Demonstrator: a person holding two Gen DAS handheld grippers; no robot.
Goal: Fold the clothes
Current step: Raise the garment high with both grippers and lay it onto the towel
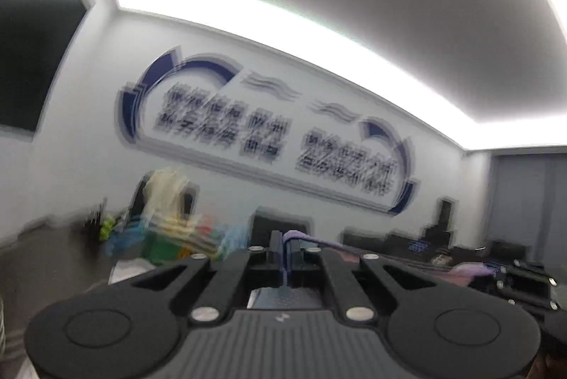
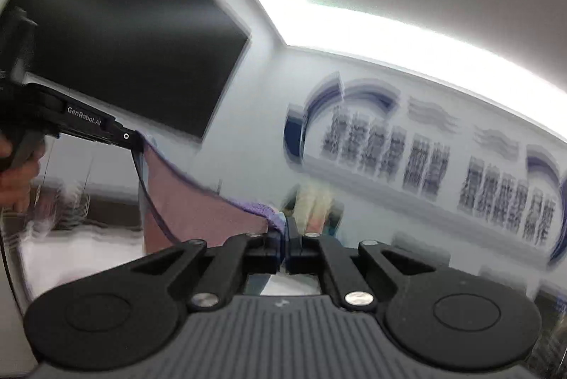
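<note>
The pinkish-purple garment (image 2: 198, 212) hangs in the air, stretched between both tongs so it spreads flat for folding. Left tongs (image 1: 284, 249) pinch one purple hem corner; right tongs (image 2: 285, 242) clamp the other.

Legible text: "GenRobot.AI", white lettering on the black side of the left gripper (image 2: 136, 140), seen in the right wrist view (the only string that reads cleanly). Wall sign (image 1: 269, 134) in the left wrist view: two groups of dark characters inside blue curved bands, motion-blurred, not readable. Same wall sign (image 2: 436, 163) in the right wrist view: characters smeared vertically, also unreadable. A small light mark sits on each camera-side grey ribbed housing; too small to read.
</note>
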